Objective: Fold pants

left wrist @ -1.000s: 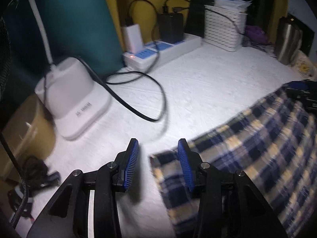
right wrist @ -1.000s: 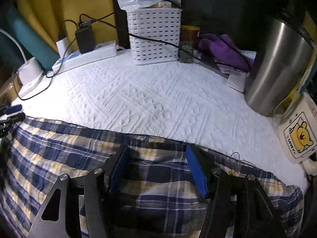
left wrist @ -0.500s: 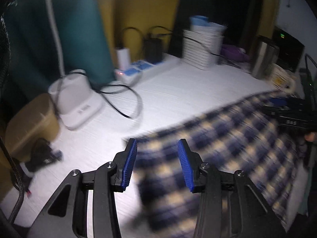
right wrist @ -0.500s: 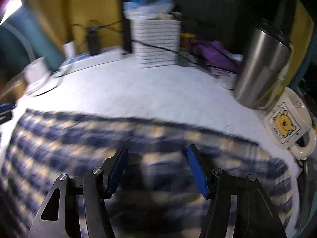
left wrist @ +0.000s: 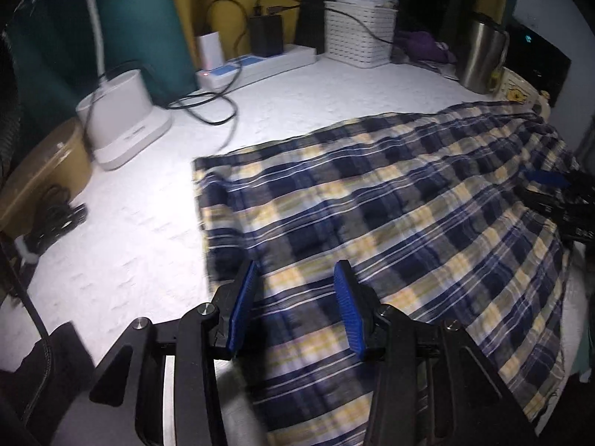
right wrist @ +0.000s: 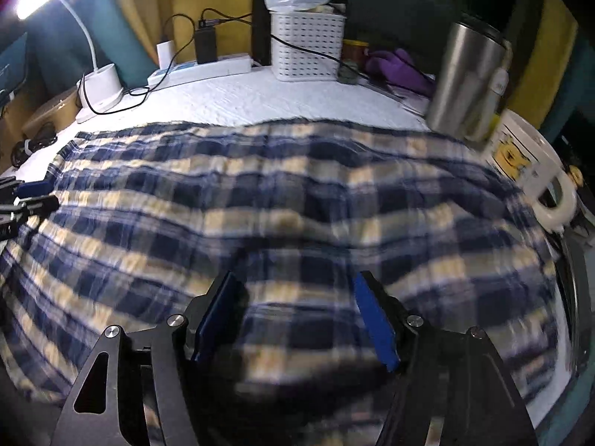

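One pair of blue-and-yellow plaid cotton pants lies spread flat across the white quilted table cover, filling centre and right of both frames. Left gripper at bottom centre: blue pads apart, nothing pinched, plaid below them. Right gripper jaws opening, gripping nothing; behind stand one white slotted plastic basket, one steel tumbler and one bear-print mug.

1. The plaid pants lie spread flat on the white table cover.
2. The left gripper hovers over their near left corner, jaws apart, nothing pinched.
3. The right gripper shows at the pants' right edge.
4. A lamp base, power strip, white basket and steel tumbler stand along the back.
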`<state>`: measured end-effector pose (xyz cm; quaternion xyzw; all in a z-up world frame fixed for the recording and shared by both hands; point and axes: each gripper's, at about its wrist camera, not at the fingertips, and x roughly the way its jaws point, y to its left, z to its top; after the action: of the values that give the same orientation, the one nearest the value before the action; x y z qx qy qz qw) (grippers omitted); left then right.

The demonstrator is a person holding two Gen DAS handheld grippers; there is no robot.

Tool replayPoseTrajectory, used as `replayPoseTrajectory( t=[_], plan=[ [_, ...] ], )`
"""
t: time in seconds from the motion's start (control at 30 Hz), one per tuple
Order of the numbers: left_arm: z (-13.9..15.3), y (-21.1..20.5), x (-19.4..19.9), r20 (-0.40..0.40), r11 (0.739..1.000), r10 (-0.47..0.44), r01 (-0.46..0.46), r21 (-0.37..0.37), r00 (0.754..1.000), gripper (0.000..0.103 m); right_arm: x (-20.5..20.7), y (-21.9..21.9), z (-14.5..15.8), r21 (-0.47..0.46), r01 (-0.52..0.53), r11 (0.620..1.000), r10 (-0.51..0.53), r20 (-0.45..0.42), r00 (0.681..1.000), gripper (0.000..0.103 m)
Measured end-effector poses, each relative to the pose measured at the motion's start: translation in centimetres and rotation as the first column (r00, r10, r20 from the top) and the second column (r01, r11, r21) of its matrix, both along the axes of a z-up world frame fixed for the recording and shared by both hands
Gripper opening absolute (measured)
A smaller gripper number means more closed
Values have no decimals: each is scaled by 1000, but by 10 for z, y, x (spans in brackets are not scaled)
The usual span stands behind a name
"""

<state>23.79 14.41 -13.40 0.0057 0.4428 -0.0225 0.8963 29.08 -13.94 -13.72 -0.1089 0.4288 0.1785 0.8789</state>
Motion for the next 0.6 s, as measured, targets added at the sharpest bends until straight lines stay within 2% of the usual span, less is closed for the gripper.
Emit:
replayPoseTrajectory(
  t=[0.13,0.37,0.6],
  plan=[
    [7,-2,-13,10,999,36,-36,6,999,43,-9,-7,1,-11,18,1000,-18,5,1000,68],
    [29,-40,-54,65,995,-72,76,-62,995,43,-21,-11,5,-8,36,999,-36,12,999,69],
    [30,-73,-74,63,986,-122,128,-108,991,43,-36,-20,9,8,35,999,-35,18,999,69]
  ],
)
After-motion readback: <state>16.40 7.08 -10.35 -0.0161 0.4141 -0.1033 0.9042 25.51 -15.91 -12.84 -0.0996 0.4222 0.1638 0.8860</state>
